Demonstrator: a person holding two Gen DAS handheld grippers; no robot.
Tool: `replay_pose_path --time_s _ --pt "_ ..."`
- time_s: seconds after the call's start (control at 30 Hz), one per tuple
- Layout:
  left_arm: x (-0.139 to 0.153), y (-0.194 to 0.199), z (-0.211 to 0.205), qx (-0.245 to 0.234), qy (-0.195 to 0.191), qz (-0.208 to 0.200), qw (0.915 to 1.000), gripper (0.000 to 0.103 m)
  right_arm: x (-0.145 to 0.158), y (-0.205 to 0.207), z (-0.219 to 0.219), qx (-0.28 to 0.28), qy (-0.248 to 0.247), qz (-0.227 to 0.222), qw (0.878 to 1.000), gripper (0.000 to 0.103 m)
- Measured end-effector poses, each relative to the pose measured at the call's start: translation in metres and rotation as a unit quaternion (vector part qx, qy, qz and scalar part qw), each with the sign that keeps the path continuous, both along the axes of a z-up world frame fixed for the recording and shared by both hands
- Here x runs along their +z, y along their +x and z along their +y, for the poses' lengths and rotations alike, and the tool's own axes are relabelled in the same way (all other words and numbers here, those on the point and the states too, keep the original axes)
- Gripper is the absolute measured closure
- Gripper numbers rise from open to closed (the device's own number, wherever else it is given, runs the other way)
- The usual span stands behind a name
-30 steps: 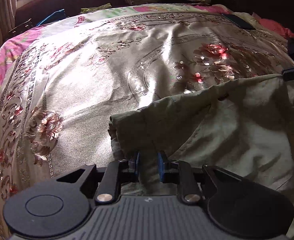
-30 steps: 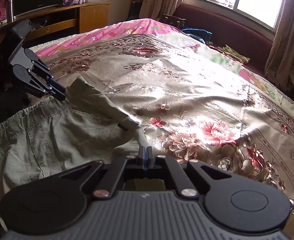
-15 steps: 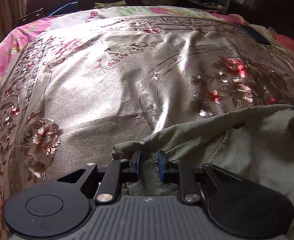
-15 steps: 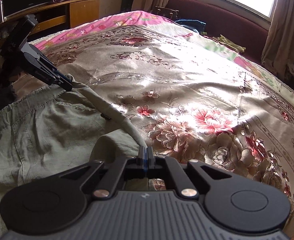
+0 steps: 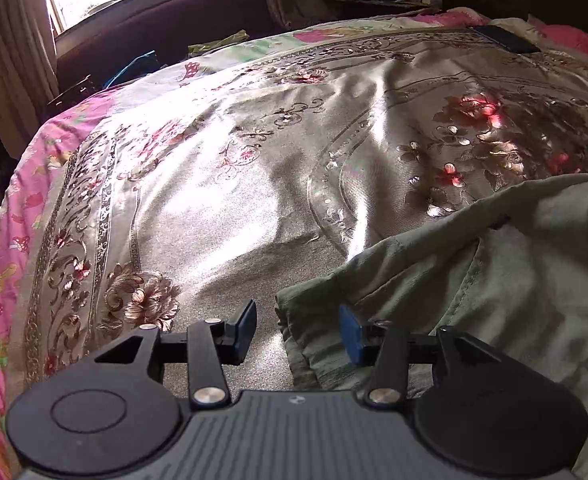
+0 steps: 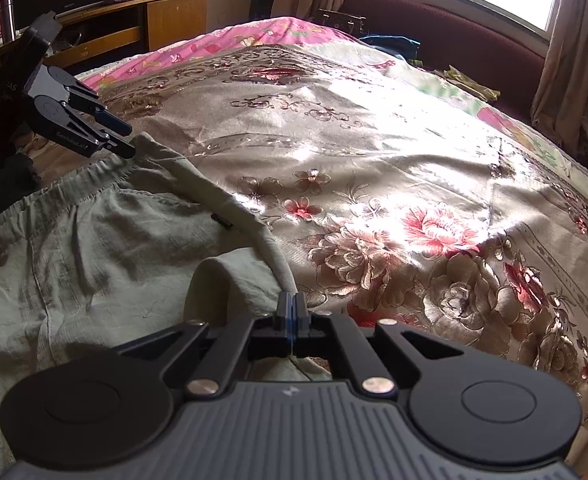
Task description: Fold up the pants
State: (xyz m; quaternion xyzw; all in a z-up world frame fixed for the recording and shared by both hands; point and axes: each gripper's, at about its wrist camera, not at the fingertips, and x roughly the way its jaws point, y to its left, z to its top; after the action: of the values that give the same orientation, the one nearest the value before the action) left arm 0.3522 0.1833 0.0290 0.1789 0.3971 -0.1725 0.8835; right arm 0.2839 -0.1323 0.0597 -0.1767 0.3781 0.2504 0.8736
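Note:
Olive-green pants (image 5: 494,296) lie folded on the floral bedspread, at the lower right of the left wrist view and lower left of the right wrist view (image 6: 94,248). My left gripper (image 5: 298,330) is open, its blue pads either side of the waistband corner, which rests on the bed. It also shows in the right wrist view (image 6: 124,140), just at the elastic waistband's end. My right gripper (image 6: 293,308) is shut on the pants' edge, a taut strip of fabric running from it toward the left gripper.
The shiny floral bedspread (image 5: 254,184) stretches ahead, with a pink sheet border (image 5: 26,200). A dark sofa (image 6: 454,36) under the window holds loose clothes. A wooden desk (image 6: 134,20) stands behind the bed. A dark flat object (image 5: 506,38) lies at the far bed edge.
My left gripper has opened and let go of the waistband corner, which now rests on the bed. My right gripper stays shut on the fabric edge.

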Motion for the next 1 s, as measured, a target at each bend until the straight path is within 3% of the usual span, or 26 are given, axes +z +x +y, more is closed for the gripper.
replay_pose_path --time_s 0.17,0.2,0.23,0.27,0.3,0.4,0.5,0.63,0.77,0.87,0.93,1.0 --pt "-0.017 0.025 -0.023 -0.062 0.065 0.042 0.9951 0.038 0.001 0.001 0.000 0.001 -0.009 0.000 1.000 0.103" --pt "-0.020 0.029 -0.025 -0.064 0.068 0.050 0.9944 0.041 0.002 0.001 0.000 0.001 -0.010 0.000 1.000 0.103" --pt "-0.019 0.031 -0.025 -0.066 0.062 0.053 0.9945 0.049 0.003 0.001 0.000 0.001 -0.013 0.000 1.000 0.103" --pt "-0.017 0.033 -0.025 -0.060 0.057 0.059 0.9949 0.074 0.004 0.001 0.000 0.002 -0.016 0.000 1.000 0.103" --pt "-0.015 0.032 -0.026 -0.058 0.054 0.060 0.9950 0.077 0.005 0.001 0.000 0.001 -0.019 -0.001 1.000 0.103" --pt "-0.008 0.018 -0.033 -0.078 0.085 0.042 0.9924 0.079 0.015 0.001 -0.002 -0.010 -0.014 -0.006 1.000 0.103" --pt "0.019 -0.001 -0.027 -0.068 0.080 -0.005 0.9944 0.080 0.037 -0.007 -0.001 -0.017 -0.015 -0.033 0.999 0.103" --pt "0.070 -0.053 -0.005 -0.062 0.052 -0.072 0.9941 0.080 0.080 -0.038 -0.003 -0.011 -0.002 -0.076 0.997 0.103" --pt "0.112 -0.147 0.009 -0.091 0.028 -0.132 0.9867 0.080 0.103 -0.089 0.000 0.021 0.013 -0.094 0.995 0.103" --pt "0.120 -0.204 0.002 -0.112 0.018 -0.140 0.9836 0.080 0.088 -0.101 0.014 0.059 -0.011 -0.088 0.994 0.100" --pt "0.118 -0.228 -0.004 -0.120 0.013 -0.141 0.9827 0.080 0.072 -0.095 0.022 0.064 -0.030 -0.085 0.994 0.087" --pt "0.117 -0.239 -0.006 -0.124 0.004 -0.133 0.9834 0.080 0.056 -0.083 0.027 0.064 -0.042 -0.084 0.993 0.083"
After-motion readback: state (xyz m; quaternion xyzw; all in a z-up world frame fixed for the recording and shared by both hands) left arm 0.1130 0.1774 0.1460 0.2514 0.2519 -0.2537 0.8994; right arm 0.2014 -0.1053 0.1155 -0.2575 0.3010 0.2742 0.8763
